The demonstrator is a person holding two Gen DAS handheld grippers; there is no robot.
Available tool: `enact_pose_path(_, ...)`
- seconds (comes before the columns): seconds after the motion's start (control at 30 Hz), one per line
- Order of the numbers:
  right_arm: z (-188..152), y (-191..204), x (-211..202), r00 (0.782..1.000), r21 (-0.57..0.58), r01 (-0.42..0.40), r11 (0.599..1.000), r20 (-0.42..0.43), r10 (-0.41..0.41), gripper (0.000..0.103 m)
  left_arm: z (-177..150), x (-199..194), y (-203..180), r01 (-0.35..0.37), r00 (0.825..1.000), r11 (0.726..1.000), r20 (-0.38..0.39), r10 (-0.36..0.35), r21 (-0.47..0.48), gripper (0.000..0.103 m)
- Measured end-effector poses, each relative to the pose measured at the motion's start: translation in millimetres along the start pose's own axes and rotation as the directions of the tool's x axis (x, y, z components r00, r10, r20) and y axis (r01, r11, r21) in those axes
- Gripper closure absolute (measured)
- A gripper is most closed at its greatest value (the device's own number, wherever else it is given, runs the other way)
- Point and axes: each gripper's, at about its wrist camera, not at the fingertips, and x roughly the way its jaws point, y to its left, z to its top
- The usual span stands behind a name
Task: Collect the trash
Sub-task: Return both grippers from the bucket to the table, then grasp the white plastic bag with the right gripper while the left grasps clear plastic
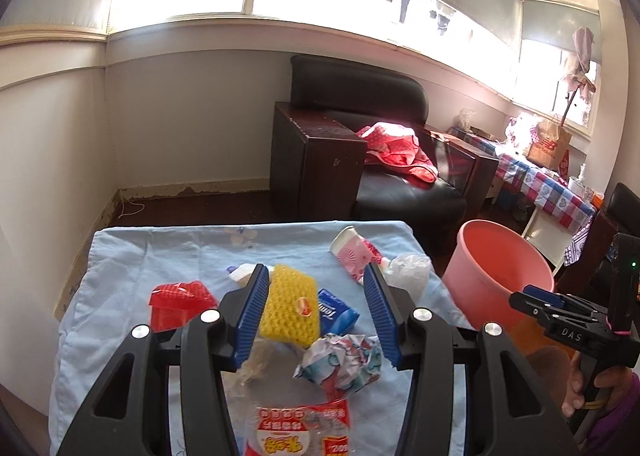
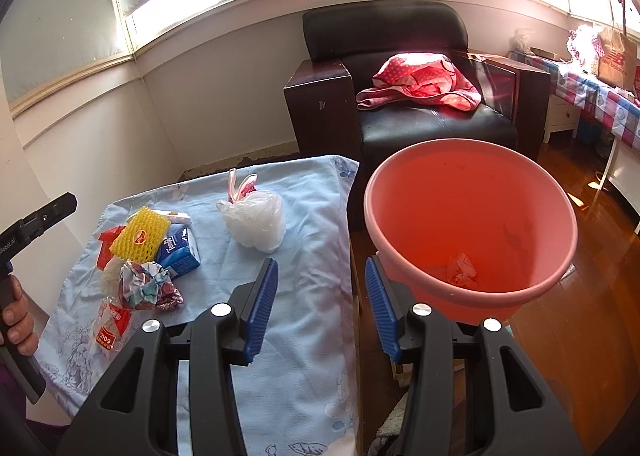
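Both my claws hang apart and empty – left claw (image 1: 316,312) over the litter pile with its crumpled wrapper (image 1: 340,362), right claw (image 2: 322,306) by the pink bucket (image 2: 472,288) – one scrap binned, most trash still on the counter (image 2: 304,336).

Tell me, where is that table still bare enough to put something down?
Bare cloth lies below the white bag, right of the crumpled paper. The far left corner is free too. Crowded: around the yellow foam net.
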Motion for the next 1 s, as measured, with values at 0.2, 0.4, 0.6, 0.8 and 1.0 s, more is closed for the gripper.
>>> enact_pose_path(0.2, 0.0, 15.8, 11.2, 0.999, -0.026, -0.029, 0.999, -0.03, 0.028, 0.056, -29.4, 0.2, 39.2, -0.098, 0.993, 0.995, -0.07, 0.096, -0.031, 0.055)
enact_pose_path(0.4, -3.0, 28.4, 22.9, 0.997, -0.046, -0.046, 0.998, -0.062, 0.043, 0.056, -44.6, 12.8, 67.8, -0.179, 0.979, 0.983, -0.111, 0.173, -0.046, 0.055)
enact_pose_path(0.6, -5.7, 38.5, 29.9, 0.995, -0.07, -0.05, 0.996, -0.085, 0.044, 0.056, -47.0, 21.5, 80.6, -0.093, 0.986, 0.985, -0.151, 0.071, -0.144, 0.055)
enact_pose_path(0.8, -5.7, 43.4, 38.4, 0.993, -0.069, -0.059, 0.996, -0.108, 0.051, 0.056, -55.6, 41.5, 66.6, -0.038, 0.979, 0.99, -0.205, 0.01, -0.133, 0.055)
enact_pose_path(1.0, -1.2, 53.2, 46.7, 0.991, -0.092, -0.077, 0.993, -0.118, 0.066, 0.056, -59.1, 55.1, 61.9, -0.006, 0.973, 0.99, -0.229, -0.027, -0.139, 0.068)
